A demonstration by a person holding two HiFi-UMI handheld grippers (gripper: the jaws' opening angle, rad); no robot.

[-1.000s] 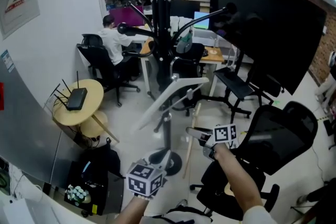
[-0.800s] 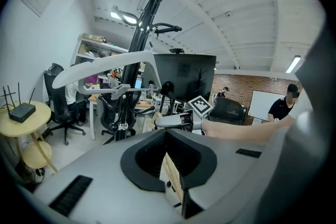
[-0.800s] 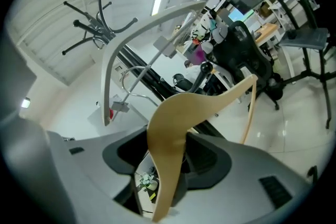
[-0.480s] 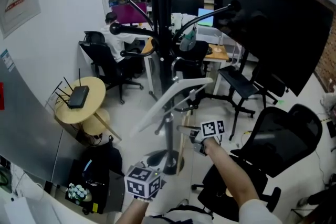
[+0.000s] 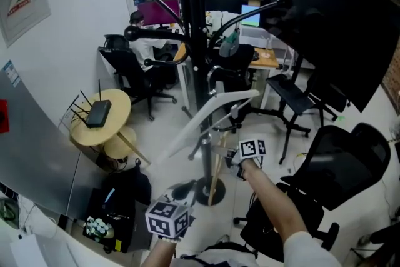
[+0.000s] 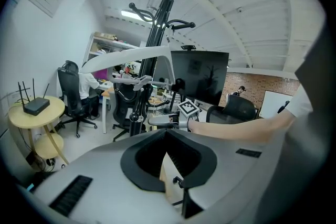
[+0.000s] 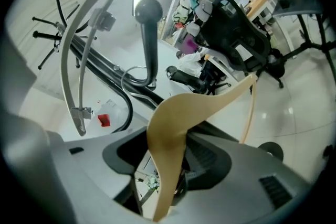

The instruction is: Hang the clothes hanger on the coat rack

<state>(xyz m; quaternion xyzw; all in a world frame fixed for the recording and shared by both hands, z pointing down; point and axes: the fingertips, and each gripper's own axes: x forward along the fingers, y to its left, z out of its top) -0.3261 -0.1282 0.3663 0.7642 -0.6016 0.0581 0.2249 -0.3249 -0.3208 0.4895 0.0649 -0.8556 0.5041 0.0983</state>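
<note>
The black coat rack (image 5: 195,40) stands in the middle, its round base (image 5: 203,192) on the floor. A pale grey hanger (image 5: 209,115) hangs on it. My right gripper (image 5: 230,158) is shut on a wooden hanger (image 5: 215,175), just right of the pole; that hanger slants down toward the base. In the right gripper view the wooden hanger (image 7: 173,134) runs between the jaws, with a knobbed rack arm (image 7: 148,13) and the grey hanger (image 7: 71,60) above it. My left gripper (image 5: 167,217) is low near the front, open, holding nothing (image 6: 170,165).
A round yellow table (image 5: 119,125) with a router (image 5: 98,113) stands at the left, a black bag (image 5: 122,191) below it. Black office chairs (image 5: 340,166) crowd the right. A big dark screen (image 5: 331,28) stands behind. A person (image 5: 140,40) sits at a desk beyond.
My right gripper has moved left and down toward the rack pole, carrying the wooden hanger with it. The left gripper has sunk a little.
</note>
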